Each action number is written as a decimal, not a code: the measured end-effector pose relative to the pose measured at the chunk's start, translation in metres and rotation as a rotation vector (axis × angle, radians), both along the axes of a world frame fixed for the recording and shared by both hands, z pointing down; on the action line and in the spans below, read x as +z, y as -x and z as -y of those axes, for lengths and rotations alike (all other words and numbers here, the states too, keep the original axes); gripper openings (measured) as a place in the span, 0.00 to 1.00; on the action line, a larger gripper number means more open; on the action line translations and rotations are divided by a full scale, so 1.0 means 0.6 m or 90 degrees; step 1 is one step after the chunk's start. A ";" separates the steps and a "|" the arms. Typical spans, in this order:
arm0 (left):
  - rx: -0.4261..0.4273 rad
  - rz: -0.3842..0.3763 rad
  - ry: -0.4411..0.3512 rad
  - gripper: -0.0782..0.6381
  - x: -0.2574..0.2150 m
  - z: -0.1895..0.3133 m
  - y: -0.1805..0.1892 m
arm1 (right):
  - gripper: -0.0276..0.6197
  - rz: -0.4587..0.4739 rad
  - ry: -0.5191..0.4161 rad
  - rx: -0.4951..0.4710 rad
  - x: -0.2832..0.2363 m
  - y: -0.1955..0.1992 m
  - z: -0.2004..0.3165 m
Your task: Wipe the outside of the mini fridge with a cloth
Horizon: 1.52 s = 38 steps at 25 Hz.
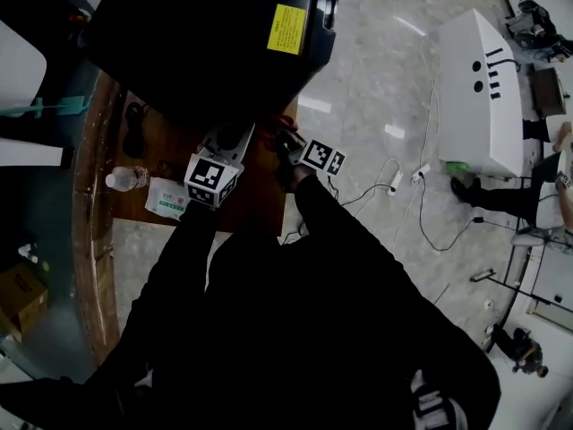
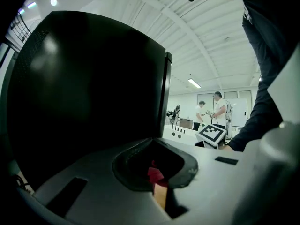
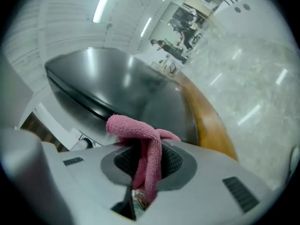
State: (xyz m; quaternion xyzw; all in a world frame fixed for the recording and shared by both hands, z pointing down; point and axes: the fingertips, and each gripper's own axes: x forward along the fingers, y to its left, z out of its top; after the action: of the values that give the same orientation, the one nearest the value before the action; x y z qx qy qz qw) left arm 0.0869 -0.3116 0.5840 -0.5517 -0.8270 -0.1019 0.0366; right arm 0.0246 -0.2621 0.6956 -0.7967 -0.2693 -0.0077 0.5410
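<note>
- The black fridge (image 1: 206, 43) stands at the far end of the table. Its dark side fills the left gripper view (image 2: 84, 88), and its glossy face lies just ahead in the right gripper view (image 3: 122, 88).
- The round wooden table (image 1: 94, 240) has its rim curving down the left.
- A white cabinet (image 1: 479, 88) stands on the floor, well apart to the right.
- The left gripper (image 1: 235, 138) points at the near side of the fridge. Its jaws (image 2: 154, 168) are closed together, with only a thin slit between them. A bit of red shows through the slit; whether it is pinched there I cannot tell.
- The right gripper (image 1: 286, 141) is just right of the left one, also at the near side of the fridge. Its jaws (image 3: 145, 165) are clamped on the cloth.
- The pink cloth (image 3: 140, 135) sticks out beyond the jaws in a folded loop, close to the fridge; I cannot tell whether it touches. From the head view it is a small red patch (image 1: 285, 122) between the two grippers.
- A white packet (image 1: 167, 198) lies on the table left of the left gripper.
- A bottle (image 1: 128, 178) lies just left of the packet.
- A yellow label (image 1: 287, 29) sits on the fridge top.
</note>
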 end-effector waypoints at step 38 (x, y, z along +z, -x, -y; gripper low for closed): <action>0.133 0.021 0.085 0.11 -0.307 -0.305 0.832 | 0.17 0.024 0.628 -0.158 -0.509 0.821 -0.254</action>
State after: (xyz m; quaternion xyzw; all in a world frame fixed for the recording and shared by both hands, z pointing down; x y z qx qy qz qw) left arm -0.4123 -0.1287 0.3998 -0.4622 -0.8853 -0.0510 -0.0035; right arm -0.4677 -0.1097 0.3900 -0.9830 -0.1542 0.0416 0.0901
